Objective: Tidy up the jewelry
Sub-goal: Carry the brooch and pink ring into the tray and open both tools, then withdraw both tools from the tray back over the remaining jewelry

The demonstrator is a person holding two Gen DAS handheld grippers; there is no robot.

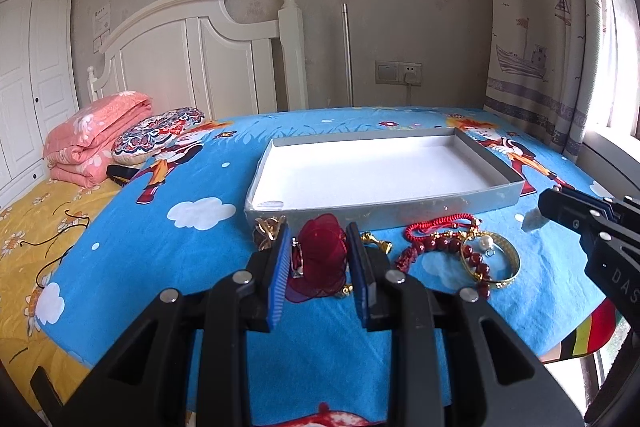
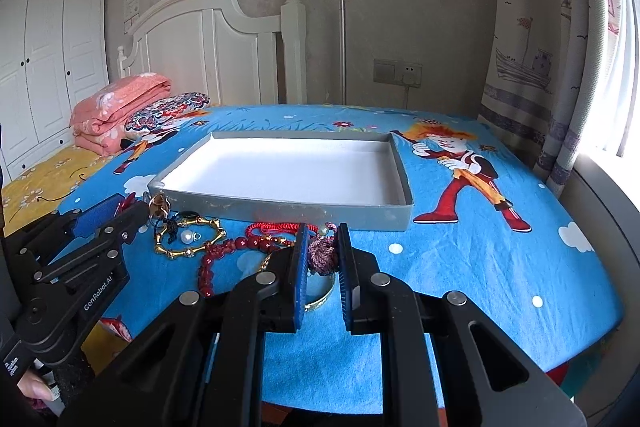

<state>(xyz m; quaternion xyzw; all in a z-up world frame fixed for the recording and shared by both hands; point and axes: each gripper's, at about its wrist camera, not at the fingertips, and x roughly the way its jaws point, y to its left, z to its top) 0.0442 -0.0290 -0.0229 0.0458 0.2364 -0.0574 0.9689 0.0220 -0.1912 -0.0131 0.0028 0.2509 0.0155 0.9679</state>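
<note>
My left gripper point(image 1: 319, 255) pinches the red flower clip point(image 1: 322, 253), right gripper point(image 2: 323, 251) the braided knot point(image 2: 322, 255); next, carry both over the tray point(image 1: 452, 203) wall and release.

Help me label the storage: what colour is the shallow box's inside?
White inside, grey walls: the shallow box, clearest in the right wrist view.

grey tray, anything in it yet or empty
Empty: the grey tray shows only bare white lining in both views; the jewelry lies on the blue sheet in front.
</note>
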